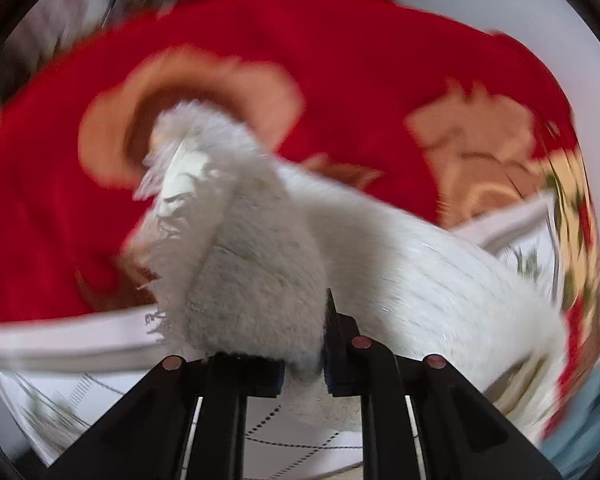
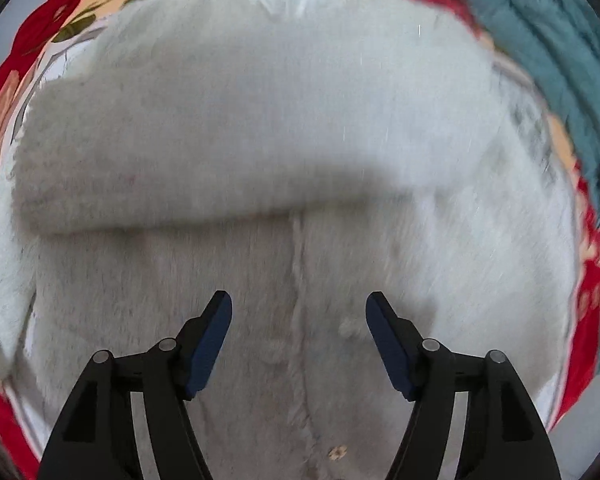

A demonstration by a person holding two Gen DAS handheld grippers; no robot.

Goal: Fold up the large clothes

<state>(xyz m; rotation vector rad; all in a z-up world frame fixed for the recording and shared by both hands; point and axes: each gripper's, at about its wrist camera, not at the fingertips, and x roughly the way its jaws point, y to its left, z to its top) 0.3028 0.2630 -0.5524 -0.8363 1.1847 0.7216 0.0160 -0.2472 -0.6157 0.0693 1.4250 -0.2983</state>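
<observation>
Lighting: soft, even daylight, moderately bright, no glare. Left wrist view: heavy motion blur, worst on the red fabric [image 1: 340, 60] from 9 to 3 o'clock. Right wrist view: milder blur; a soft shadow band crosses the white fleece garment [image 2: 260, 128] at centre. Both: fisheye bending, black corner vignette.

text: we read none | labels: we find none | brands: none | numbers: none | signs: none | note: both views are blurred, so we make out no lettering on any surface
</observation>
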